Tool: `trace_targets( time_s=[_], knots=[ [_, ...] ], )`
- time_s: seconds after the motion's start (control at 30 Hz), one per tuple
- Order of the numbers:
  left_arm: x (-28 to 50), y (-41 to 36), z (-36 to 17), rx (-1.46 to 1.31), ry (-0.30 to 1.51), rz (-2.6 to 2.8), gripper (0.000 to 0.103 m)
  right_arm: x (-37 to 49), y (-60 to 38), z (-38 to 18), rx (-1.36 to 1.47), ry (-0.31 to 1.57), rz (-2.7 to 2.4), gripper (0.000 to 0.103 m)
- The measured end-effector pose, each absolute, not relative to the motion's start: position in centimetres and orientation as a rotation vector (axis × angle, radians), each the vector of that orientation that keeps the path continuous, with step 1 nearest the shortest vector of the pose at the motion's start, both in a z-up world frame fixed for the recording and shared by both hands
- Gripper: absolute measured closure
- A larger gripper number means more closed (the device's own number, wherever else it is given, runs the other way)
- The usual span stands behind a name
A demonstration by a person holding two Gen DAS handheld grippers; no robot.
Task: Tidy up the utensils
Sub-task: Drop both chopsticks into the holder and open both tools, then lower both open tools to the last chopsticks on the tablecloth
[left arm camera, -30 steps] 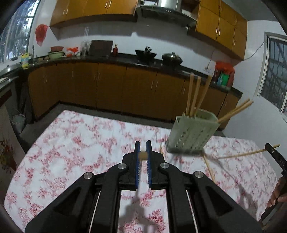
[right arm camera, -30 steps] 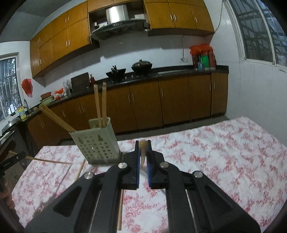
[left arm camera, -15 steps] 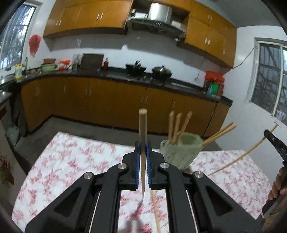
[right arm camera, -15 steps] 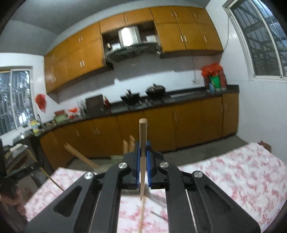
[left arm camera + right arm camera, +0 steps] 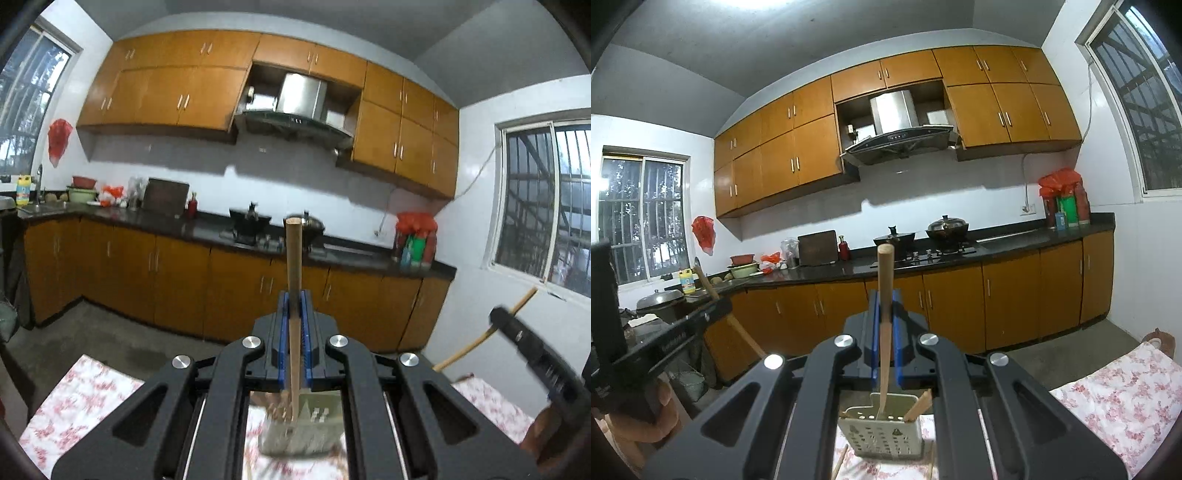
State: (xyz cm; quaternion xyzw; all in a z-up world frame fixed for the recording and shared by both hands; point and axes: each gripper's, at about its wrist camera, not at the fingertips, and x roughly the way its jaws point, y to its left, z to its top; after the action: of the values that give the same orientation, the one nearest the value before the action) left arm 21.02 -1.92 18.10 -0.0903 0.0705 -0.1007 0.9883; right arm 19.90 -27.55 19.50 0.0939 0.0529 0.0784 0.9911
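Observation:
My left gripper [image 5: 294,295] is shut on a wooden chopstick [image 5: 294,258] held upright, its lower tip over the pale green perforated utensil holder [image 5: 299,435] below. My right gripper [image 5: 885,295] is shut on another wooden chopstick [image 5: 885,280], also upright, its lower end inside the same holder [image 5: 882,435], which holds another chopstick [image 5: 918,404]. The right gripper with its chopstick [image 5: 480,339] shows at the right of the left wrist view; the left gripper [image 5: 665,343] shows at the left of the right wrist view.
The holder stands on a table with a red floral cloth [image 5: 1123,391]. Loose chopsticks [image 5: 839,461] lie on the cloth beside it. Orange kitchen cabinets [image 5: 166,280] and a dark counter [image 5: 1015,240] with pots run behind.
Both grippers have risen and tilted up, bringing their chopsticks from near the cloth to upright above the holder. The holder now sits low, under the jaws.

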Motion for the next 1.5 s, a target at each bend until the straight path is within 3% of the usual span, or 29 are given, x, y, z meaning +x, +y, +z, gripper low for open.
trace_targets(
  time_s=[0.17,0.6,0.73,0.87,0.97,1.17,1.5],
  knots=[
    [23.2,-3.4,16.6,-0.172,0.121,-0.173,0.096,23.2,-27.2,18.3,0.184,0.145,0.137,0.095],
    [25.9,-2.7,12.0,-0.196,0.277,-0.174,0.094,26.9,-26.2,14.6,0.181,0.278,0.134,0.093],
    [25.1,-2.0,13.0,-0.198,0.268,-0.168,0.094,25.6,-26.7,15.2,0.182,0.251,0.124,0.083],
    [24.2,-1.2,13.9,-0.198,0.26,-0.147,0.08,23.7,-27.6,16.0,0.187,0.226,0.096,0.08],
    [22.8,0.1,13.9,-0.192,0.266,-0.126,0.078,22.2,-29.0,15.7,0.197,0.236,0.06,0.076],
    [19.7,3.3,11.3,-0.174,0.328,-0.045,0.073,20.2,-32.6,10.8,0.223,0.358,-0.034,0.074],
    [17.6,4.2,0.3,-0.117,0.626,0.007,0.072,19.1,-30.7,-3.8,0.246,0.769,0.023,0.074]
  ],
)
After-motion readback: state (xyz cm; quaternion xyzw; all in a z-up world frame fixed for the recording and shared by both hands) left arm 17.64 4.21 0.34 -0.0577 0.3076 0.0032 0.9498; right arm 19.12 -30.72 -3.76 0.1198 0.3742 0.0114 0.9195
